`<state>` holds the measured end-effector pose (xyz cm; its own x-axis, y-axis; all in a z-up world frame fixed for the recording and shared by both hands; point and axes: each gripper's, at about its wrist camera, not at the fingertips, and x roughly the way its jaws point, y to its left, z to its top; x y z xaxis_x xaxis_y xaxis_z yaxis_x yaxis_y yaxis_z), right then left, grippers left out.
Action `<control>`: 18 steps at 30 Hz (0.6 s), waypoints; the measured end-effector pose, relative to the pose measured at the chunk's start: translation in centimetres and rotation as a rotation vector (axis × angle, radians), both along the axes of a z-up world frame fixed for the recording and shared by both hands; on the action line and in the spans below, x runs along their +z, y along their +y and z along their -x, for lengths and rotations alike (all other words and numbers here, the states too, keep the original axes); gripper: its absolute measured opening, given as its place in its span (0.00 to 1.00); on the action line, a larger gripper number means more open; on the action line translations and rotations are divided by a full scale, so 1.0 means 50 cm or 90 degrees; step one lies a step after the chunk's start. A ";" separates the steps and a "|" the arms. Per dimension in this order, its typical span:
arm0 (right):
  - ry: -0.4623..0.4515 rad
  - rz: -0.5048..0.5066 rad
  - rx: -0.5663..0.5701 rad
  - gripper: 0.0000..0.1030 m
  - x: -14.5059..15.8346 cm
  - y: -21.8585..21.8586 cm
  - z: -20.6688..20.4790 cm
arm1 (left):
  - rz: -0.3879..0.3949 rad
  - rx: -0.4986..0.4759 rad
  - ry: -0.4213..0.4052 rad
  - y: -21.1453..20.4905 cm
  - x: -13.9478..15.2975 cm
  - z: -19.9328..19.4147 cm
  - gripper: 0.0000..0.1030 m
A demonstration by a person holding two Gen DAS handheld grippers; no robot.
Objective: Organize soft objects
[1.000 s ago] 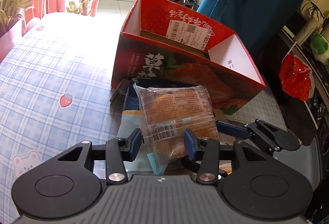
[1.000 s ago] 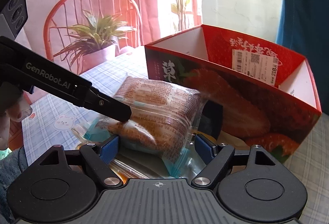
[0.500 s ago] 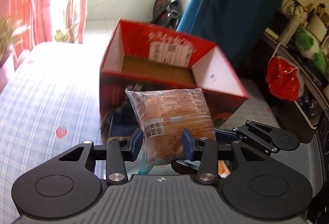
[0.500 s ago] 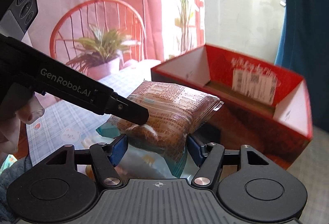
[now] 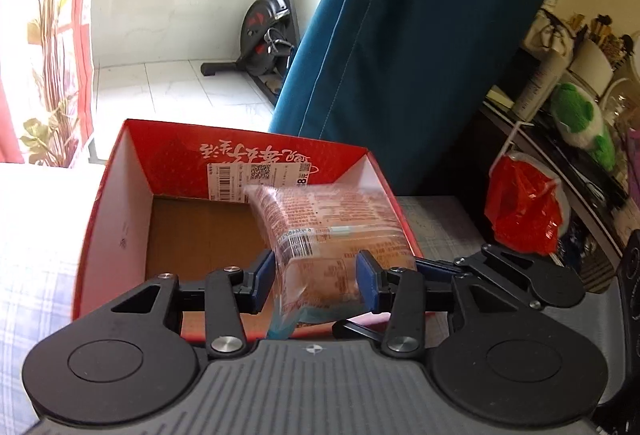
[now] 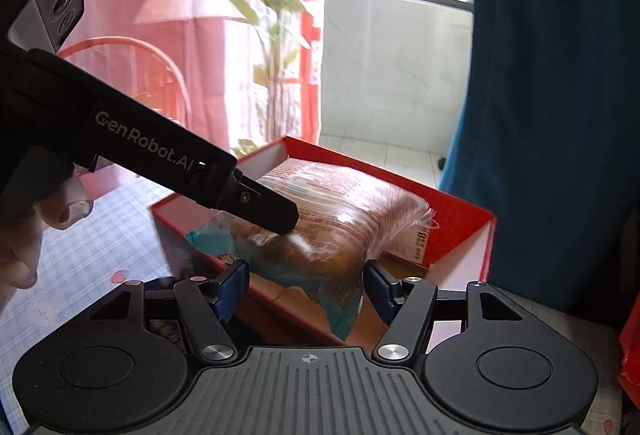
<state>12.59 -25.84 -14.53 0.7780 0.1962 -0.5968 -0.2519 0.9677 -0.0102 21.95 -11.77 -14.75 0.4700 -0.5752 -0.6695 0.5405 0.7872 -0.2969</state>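
The left tongs [image 5: 316, 281] pinch a clear bread packet [image 5: 328, 235] between their blue pads, and the packet hangs over the right half of an open red box [image 5: 120, 191]. At two o'clock of the box a red bag [image 5: 520, 211] hangs; at twelve an exercise bike [image 5: 268, 31] stands beside a blue curtain [image 5: 420, 47].

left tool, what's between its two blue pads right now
The clear plastic-wrapped bread packet, pinched between the left tool's pads above the open red cardboard box; the left wrist view shows it.
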 end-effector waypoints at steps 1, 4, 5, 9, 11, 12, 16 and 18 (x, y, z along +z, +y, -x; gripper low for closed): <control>0.007 -0.012 -0.007 0.57 -0.003 -0.014 -0.016 | 0.002 0.003 0.006 -0.010 -0.006 -0.013 0.45; 0.024 -0.032 -0.031 0.57 -0.018 -0.049 -0.055 | 0.007 0.005 0.028 -0.035 -0.027 -0.040 0.45; 0.028 -0.031 -0.034 0.57 -0.022 -0.055 -0.063 | 0.002 0.005 0.035 -0.044 -0.036 -0.046 0.45; 0.052 -0.021 -0.044 0.57 -0.057 -0.072 -0.080 | -0.013 0.010 0.055 -0.066 -0.066 -0.061 0.45; 0.059 -0.023 -0.050 0.57 -0.070 -0.075 -0.081 | -0.019 0.009 0.056 -0.073 -0.077 -0.060 0.45; 0.062 -0.026 -0.052 0.57 -0.075 -0.076 -0.079 | -0.021 0.009 0.057 -0.074 -0.082 -0.060 0.45; 0.066 -0.025 -0.064 0.59 -0.091 -0.075 -0.072 | -0.034 0.011 0.058 -0.075 -0.095 -0.060 0.50; 0.057 -0.018 -0.073 0.59 -0.090 -0.072 -0.064 | -0.034 -0.009 0.057 -0.067 -0.095 -0.054 0.52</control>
<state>15.77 -29.46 -19.04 0.7399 0.1274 -0.6606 -0.1391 0.9897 0.0351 24.67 -15.13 -19.50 0.3992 -0.5434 -0.7385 0.5253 0.7957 -0.3015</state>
